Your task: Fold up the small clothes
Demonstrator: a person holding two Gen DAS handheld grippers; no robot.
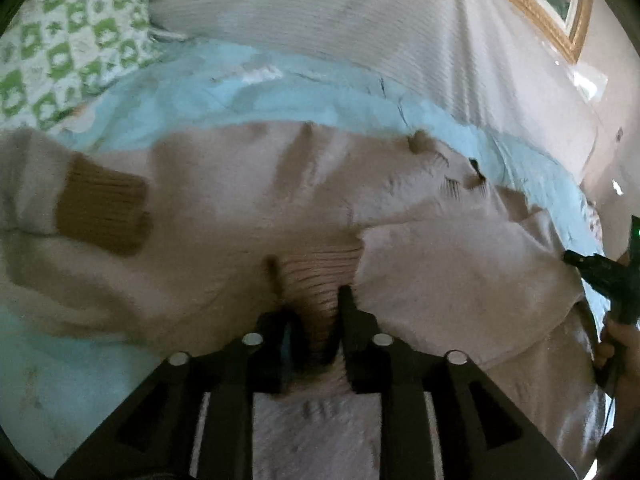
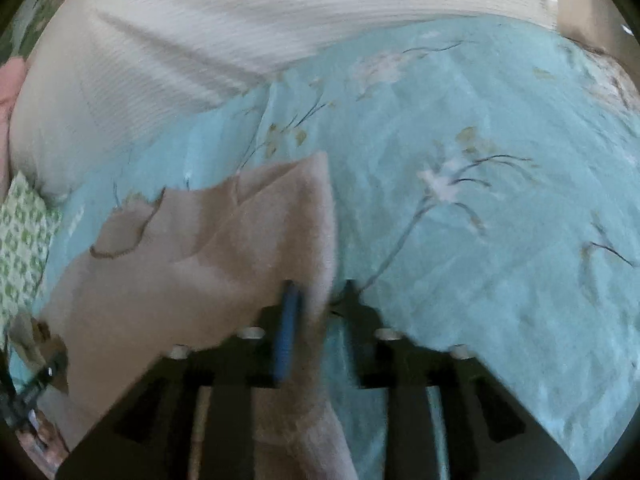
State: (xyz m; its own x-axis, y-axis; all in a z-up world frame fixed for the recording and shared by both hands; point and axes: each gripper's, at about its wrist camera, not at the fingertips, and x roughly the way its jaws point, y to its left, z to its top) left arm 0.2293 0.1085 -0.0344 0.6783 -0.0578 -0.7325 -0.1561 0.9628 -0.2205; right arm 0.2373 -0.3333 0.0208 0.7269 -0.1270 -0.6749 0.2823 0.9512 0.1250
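Note:
A beige fleecy sweater lies spread on the teal bed cover, one brown ribbed cuff folded onto it at the left. My left gripper stands over the near edge with a lighter ribbed cuff lying in the narrow gap between its fingers, open. In the right wrist view the same sweater reaches in from the left. Its right-hand edge runs between the fingers of my right gripper, close to the blue pad, with teal cover showing before the other finger, so it is open. The right gripper also shows at the left view's right edge.
The teal floral bed cover stretches to the right. A white ribbed blanket lies behind, a green-and-white patterned pillow at the far left, a gold picture frame at the far right. A hand holds the right gripper.

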